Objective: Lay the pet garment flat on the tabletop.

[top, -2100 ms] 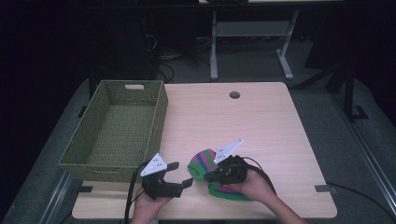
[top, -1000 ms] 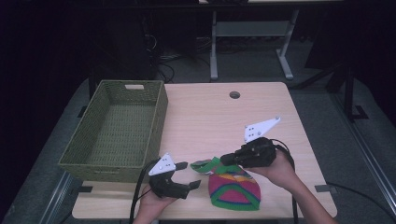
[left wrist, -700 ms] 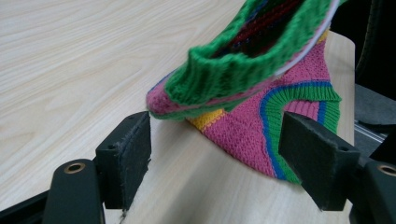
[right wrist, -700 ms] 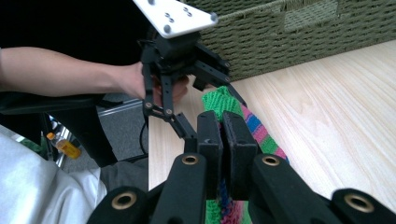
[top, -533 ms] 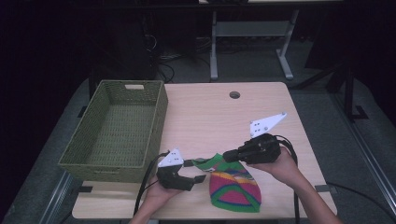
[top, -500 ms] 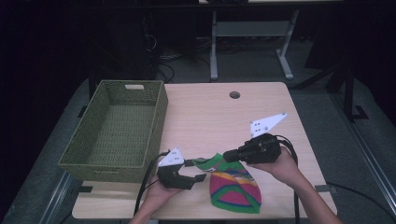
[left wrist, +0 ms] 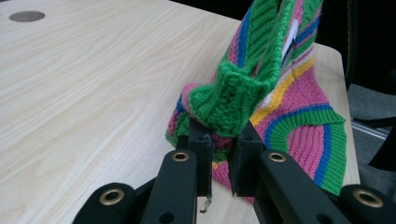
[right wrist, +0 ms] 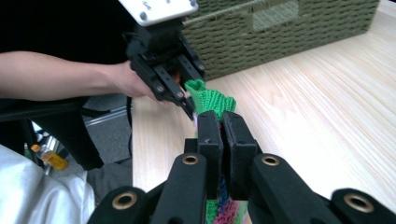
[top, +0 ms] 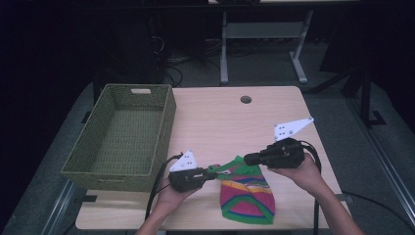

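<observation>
A striped knit hat [top: 247,196] in pink, green, yellow and blue lies near the table's front edge. Its green ribbed rim is lifted and stretched between both grippers. My left gripper [top: 211,173] comes in from the left; its jaws have just been closing and now pinch the green rim [left wrist: 229,100]. In the left gripper view the left gripper [left wrist: 223,140] has knit bunched between its pads. My right gripper [top: 247,158] is shut on the rim from the right. The right gripper view shows the right gripper [right wrist: 222,119] clamped on green knit [right wrist: 212,98], with the left gripper [right wrist: 187,103] just beyond.
An empty green woven basket [top: 166,122] stands on the left of the wooden table [top: 220,117], and its wall [right wrist: 280,28] is seen behind the left gripper. A round cable hole [top: 245,99] sits at the table's far middle. Cables trail from both grippers.
The left gripper moved right to the hat's green rim and shut on it. The right gripper shifted slightly, still holding the rim, which is now drawn taut between the two.
</observation>
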`<state>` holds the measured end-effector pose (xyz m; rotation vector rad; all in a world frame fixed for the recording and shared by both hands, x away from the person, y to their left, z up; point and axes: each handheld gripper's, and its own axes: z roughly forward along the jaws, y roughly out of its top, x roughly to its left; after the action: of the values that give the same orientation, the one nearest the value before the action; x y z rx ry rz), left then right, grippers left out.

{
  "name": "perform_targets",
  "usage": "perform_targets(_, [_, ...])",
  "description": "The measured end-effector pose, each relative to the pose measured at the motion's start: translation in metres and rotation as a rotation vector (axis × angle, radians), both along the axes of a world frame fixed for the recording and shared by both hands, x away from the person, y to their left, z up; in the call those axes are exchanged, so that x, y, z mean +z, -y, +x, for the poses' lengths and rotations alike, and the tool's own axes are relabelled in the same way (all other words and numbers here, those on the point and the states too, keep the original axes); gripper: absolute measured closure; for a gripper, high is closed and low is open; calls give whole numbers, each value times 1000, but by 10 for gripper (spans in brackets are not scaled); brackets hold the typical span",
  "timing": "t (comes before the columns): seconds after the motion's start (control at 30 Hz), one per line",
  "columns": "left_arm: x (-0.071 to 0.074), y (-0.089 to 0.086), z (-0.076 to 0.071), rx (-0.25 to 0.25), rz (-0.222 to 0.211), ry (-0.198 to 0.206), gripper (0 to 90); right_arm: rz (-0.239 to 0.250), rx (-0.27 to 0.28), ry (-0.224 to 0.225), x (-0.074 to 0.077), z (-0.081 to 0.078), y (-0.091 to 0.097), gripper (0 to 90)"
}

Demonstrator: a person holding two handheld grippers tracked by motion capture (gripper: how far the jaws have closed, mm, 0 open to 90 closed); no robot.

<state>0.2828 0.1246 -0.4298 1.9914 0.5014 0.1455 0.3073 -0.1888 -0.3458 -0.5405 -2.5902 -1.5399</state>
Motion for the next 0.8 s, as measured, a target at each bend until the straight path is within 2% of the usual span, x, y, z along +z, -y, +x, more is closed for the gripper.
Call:
perform_targets(0.03, [0,0,0,0,0,0,813,0,0,0,0,0,0,864])
perform_targets(0.07, [6,3,0,5,17,9,812,-15,-12,12,0,0,1,864])
perform_targets(0.17, [15,5,0,18,23,27,813,-12,-22,17,0,0,4,864])
perform_targets(0.2, [24,8,1,21,46,34,812,-8,-36,24,2,0,7,864])
perform_targets(0.23, [24,8,1,21,46,34,812,-8,-36,24,2,0,7,864])
perform_targets(0.3, [31,11,0,30,83,59,813,-14,-50,27,2,0,10,864])
perform_targets(0.4, [41,15,5,33,113,45,812,-29,-66,36,2,1,12,864])
perform_targets(0.6, [44,23,15,38,139,22,812,-61,-99,51,-1,4,16,864])
perform_targets(0.8, [48,34,27,57,172,14,810,-70,-133,52,-3,9,23,864])
